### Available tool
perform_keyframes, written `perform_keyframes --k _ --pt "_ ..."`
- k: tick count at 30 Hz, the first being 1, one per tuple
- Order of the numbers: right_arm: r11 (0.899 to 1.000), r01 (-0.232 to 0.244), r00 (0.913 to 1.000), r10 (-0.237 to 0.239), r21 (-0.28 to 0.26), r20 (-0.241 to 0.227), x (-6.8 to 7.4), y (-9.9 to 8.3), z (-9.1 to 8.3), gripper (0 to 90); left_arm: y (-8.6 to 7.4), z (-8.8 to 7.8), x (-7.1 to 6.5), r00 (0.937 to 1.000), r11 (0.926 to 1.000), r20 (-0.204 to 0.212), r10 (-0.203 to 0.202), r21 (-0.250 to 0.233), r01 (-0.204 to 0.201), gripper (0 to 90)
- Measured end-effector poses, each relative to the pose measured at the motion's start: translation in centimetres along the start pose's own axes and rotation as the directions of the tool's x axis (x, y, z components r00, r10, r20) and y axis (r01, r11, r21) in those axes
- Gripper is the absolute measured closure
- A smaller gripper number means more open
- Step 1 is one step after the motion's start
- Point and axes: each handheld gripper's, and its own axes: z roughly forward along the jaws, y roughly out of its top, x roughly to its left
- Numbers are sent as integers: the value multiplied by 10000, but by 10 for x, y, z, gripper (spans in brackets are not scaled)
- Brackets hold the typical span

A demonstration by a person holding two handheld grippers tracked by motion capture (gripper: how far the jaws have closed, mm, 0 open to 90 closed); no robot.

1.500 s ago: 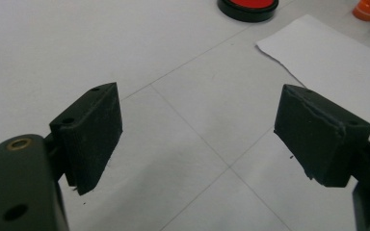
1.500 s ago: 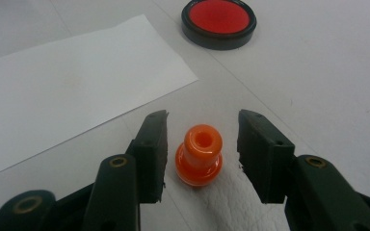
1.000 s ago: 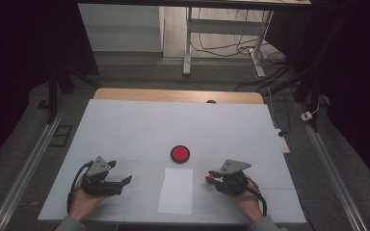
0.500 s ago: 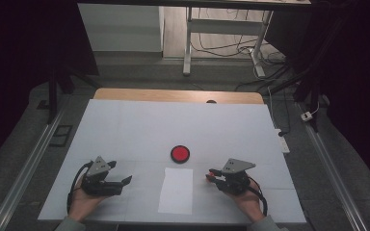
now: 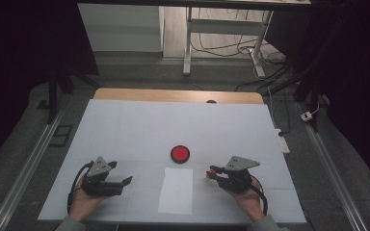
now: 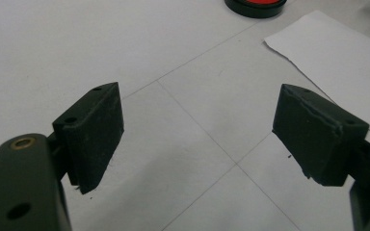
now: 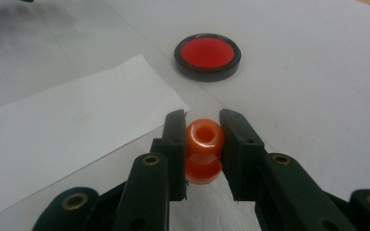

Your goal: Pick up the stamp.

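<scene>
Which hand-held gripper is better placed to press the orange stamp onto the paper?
The right hand-held gripper: it is shut on the orange stamp beside the paper. The left hand-held gripper is open, empty.

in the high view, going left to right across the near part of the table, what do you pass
left gripper with open jaws → white sheet of paper → right gripper, shut on a small orange stamp. The round red ink pad lies farther back, above the paper, so it is left out of the order.
</scene>
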Motion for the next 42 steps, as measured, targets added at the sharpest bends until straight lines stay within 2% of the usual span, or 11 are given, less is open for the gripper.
perform_keyframes --k 5,14,27,42 --pt "9995 -132 9998 136 -271 118 -1 5 -4 719 -1 0 0 10000 10000 10 -33 -15 33 185" --pt "9964 -274 9996 269 -802 -84 -3 14 -10 719 -1 0 -1 10000 10000 11 10 15 -10 186" --pt "9930 -244 9997 233 -1158 -115 -3 25 -15 719 -2 1 -2 10000 10000 70 65 3 -65 186" --pt "9868 -437 9988 395 -1558 -303 0 43 -15 719 0 3 -4 9998 10000 167 80 -9 -80 187"
